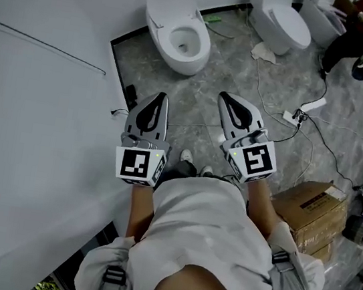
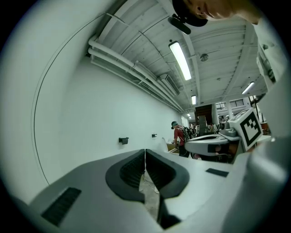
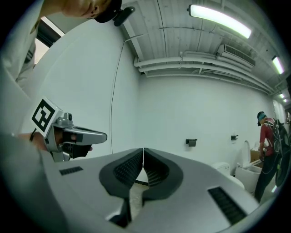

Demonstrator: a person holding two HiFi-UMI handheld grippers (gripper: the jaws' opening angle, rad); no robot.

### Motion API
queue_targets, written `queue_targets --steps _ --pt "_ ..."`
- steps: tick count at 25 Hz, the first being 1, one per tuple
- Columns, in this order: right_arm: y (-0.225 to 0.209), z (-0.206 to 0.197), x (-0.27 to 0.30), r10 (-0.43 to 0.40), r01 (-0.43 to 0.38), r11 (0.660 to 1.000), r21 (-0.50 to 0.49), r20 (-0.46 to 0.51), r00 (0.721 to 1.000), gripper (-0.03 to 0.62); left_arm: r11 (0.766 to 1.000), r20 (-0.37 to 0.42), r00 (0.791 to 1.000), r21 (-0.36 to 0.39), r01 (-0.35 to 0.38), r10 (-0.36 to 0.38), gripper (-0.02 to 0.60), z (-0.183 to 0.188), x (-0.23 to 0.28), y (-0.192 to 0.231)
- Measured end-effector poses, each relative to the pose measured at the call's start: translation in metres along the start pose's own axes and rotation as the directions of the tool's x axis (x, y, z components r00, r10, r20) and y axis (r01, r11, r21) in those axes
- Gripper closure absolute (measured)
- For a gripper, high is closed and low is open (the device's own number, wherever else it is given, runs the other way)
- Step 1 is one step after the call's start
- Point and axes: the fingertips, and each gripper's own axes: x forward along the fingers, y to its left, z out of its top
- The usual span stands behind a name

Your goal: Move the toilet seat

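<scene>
1. a room with a grey marbled floor [image 1: 234, 61], a plain white wall [image 1: 30, 118] and strip lights [image 2: 180, 59] on the ceiling.
2. the toilet [image 1: 162, 10] stands on the floor right at the foot of the wall. the toilet seat [image 1: 200, 40] is on it, ringing a bowl that shows open from above.
3. the left gripper [image 1: 159, 98] is held well short of the toilet on its near side. its jaws are closed tip to tip with nothing between them.
4. the right gripper [image 1: 225, 99] is also well short of the toilet, nearer and to its right. its jaws are pressed together and empty too.
5. a second toilet [image 1: 281, 21] stands to the right of the toilet, its lid down.
6. a power strip [image 1: 293, 115] with loose cables lies right of the toilet and nearer the person.
7. a cardboard box [image 1: 310, 207] sits further right of the toilet and nearer still.
8. a person in a red top [image 3: 268, 145] stands beyond the toilet.
</scene>
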Motion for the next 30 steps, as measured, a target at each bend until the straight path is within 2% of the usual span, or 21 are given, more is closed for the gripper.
queue_targets --steps 11,18,30 --pt "-0.002 0.011 0.063 -0.050 0.050 0.998 -0.024 0.001 0.999 0.572 0.998 0.027 0.998 -0.021 0.053 -0.053 0.558 0.004 0.042 0.052" --pt "-0.021 0.008 0.093 -0.058 0.058 0.998 -0.018 -0.018 0.998 0.572 0.998 0.009 0.998 -0.034 0.059 -0.059 0.558 0.002 0.075 0.070" --pt "-0.084 0.003 0.151 0.012 -0.012 1.000 -0.024 0.004 1.000 0.572 1.000 -0.006 1.000 -0.021 -0.004 0.004 0.558 -0.001 0.152 0.087"
